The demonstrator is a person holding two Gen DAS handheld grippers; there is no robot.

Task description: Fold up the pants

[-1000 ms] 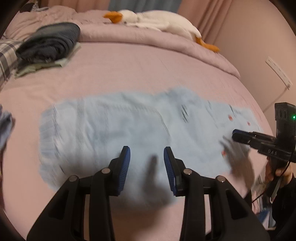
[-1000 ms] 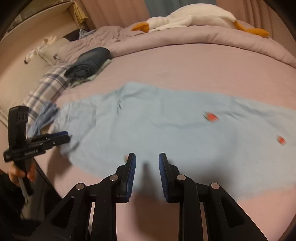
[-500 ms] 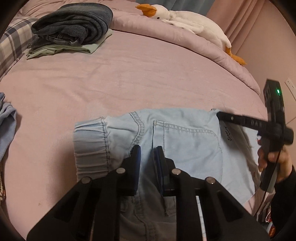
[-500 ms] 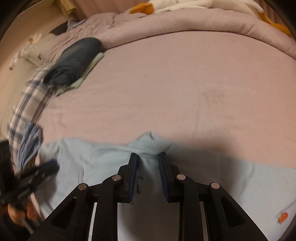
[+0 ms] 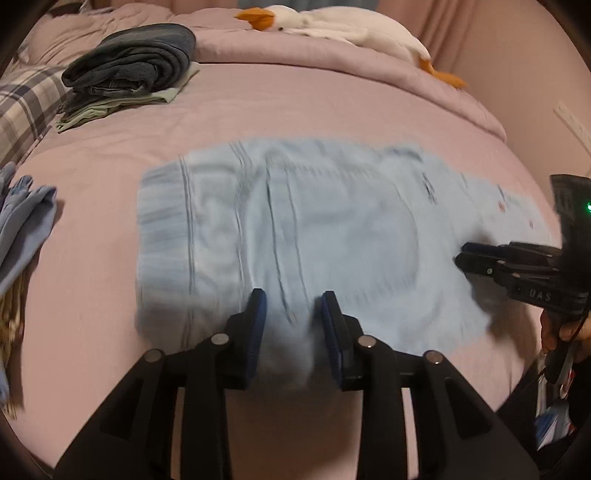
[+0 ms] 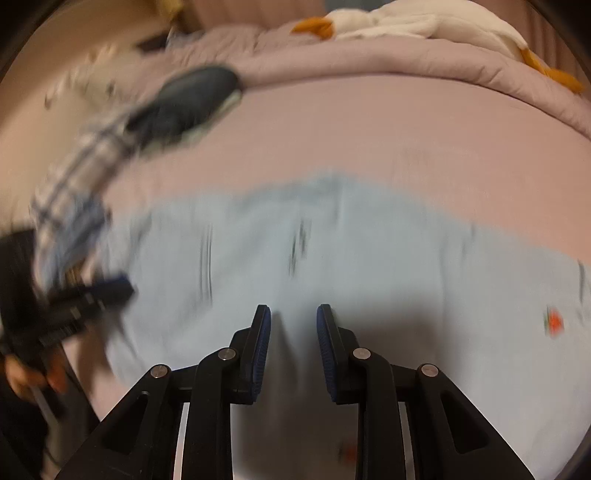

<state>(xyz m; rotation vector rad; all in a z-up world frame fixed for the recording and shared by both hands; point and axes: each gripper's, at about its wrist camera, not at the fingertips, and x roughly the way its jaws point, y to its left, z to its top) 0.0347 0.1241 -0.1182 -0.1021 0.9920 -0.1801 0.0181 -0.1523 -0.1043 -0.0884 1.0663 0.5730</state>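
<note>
Light blue denim pants (image 5: 314,229) lie spread flat across the pink bed, waistband to the left in the left wrist view. They also show in the right wrist view (image 6: 369,266), blurred, with small red marks on the leg. My left gripper (image 5: 293,308) is open and empty, just above the pants' near edge. My right gripper (image 6: 293,325) is open and empty over the pants' near edge. The right gripper also shows at the right in the left wrist view (image 5: 491,258).
A stack of folded dark jeans (image 5: 136,62) on green cloth sits at the far left of the bed (image 5: 295,107). A white goose plush (image 5: 343,26) lies along the back. Blue clothes (image 5: 22,229) and a plaid pillow (image 5: 22,110) lie at the left edge.
Both grippers were closed on the pants half a second ago; now both are open and pulled back. The pants lie flat and spread out again.
</note>
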